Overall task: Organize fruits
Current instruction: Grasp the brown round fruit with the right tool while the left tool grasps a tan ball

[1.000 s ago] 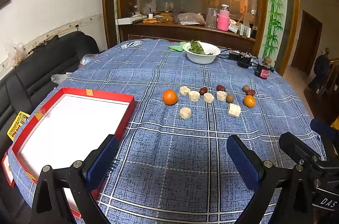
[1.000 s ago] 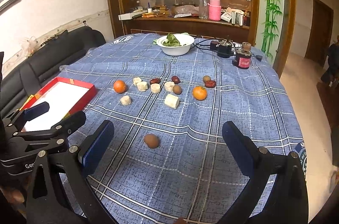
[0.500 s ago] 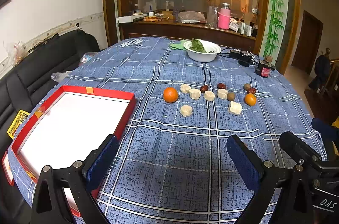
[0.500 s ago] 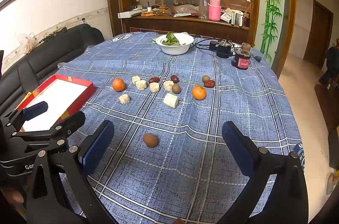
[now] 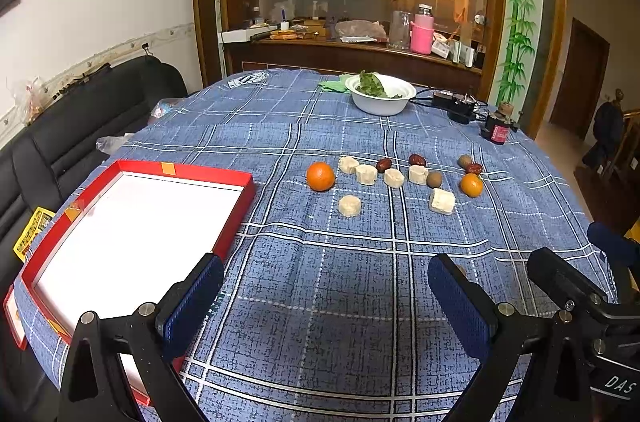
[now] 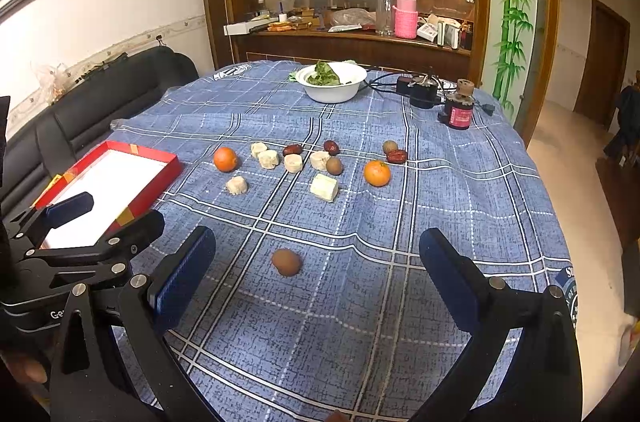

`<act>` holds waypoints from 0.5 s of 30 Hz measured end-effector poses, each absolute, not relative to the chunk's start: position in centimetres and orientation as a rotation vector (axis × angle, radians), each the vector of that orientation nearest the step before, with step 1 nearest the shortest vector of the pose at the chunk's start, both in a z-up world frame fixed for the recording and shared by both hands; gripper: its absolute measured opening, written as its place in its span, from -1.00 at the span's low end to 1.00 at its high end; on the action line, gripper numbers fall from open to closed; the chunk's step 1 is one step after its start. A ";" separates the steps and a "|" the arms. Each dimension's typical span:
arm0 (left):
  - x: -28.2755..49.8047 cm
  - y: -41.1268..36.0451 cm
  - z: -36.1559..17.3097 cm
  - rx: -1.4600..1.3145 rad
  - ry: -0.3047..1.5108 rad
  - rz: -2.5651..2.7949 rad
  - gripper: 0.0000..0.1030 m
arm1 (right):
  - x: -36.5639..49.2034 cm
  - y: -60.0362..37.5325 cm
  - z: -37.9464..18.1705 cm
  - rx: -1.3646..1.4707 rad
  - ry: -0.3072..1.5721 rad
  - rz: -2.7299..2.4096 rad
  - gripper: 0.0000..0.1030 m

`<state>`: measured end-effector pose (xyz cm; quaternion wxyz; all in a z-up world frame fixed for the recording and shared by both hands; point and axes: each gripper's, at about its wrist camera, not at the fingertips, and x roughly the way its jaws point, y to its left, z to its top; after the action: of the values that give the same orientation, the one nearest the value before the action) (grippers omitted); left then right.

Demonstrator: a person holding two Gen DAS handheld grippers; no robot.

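While both tools are held low over the blue checked tablecloth (image 5: 320, 302), the jaws of the left gripper (image 5: 324, 298) are seen spread wide with nothing between them, and the same is seen for the right gripper (image 6: 316, 270).

In the right wrist view, a lone brown fruit (image 6: 286, 262) lies at frame centre, between the blue pads (image 6: 182, 276) but not touched by them. Beyond it, across the middle of the frame, the remaining pieces are scattered: 2 oranges (image 6: 225, 158) (image 6: 377, 173), several pale chunks (image 6: 324, 187), dark red dates (image 6: 292, 149) and small brown fruits (image 6: 334, 166).

The red tray (image 5: 240, 206), at the lower left of the left wrist view, is shown with a bare white floor; no fruit has been placed in it, so the task is judged as barely begun and every piece remains to be sorted.

Open cloth is available between the grippers and the fruit row. Free movement is bounded by the tray's raised rim at left, the white bowl (image 5: 380, 102) at upper centre, and the table edge at right.
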<state>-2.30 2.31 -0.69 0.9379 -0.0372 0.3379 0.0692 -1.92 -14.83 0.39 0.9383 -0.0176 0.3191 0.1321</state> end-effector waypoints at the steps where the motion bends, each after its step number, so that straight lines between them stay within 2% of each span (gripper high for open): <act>1: -2.3 2.3 -0.7 -0.076 0.690 0.141 0.98 | -1.9 -14.8 0.3 -0.034 0.653 0.270 0.99; 15: -2.9 4.3 -1.8 -0.103 0.687 0.159 0.98 | -2.6 -15.3 -0.5 -0.024 0.653 0.298 0.99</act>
<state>-2.89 4.32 -1.75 0.9372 -0.0503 0.3361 0.0781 -2.64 -15.33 -0.48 0.9363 -0.0119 0.3194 0.1457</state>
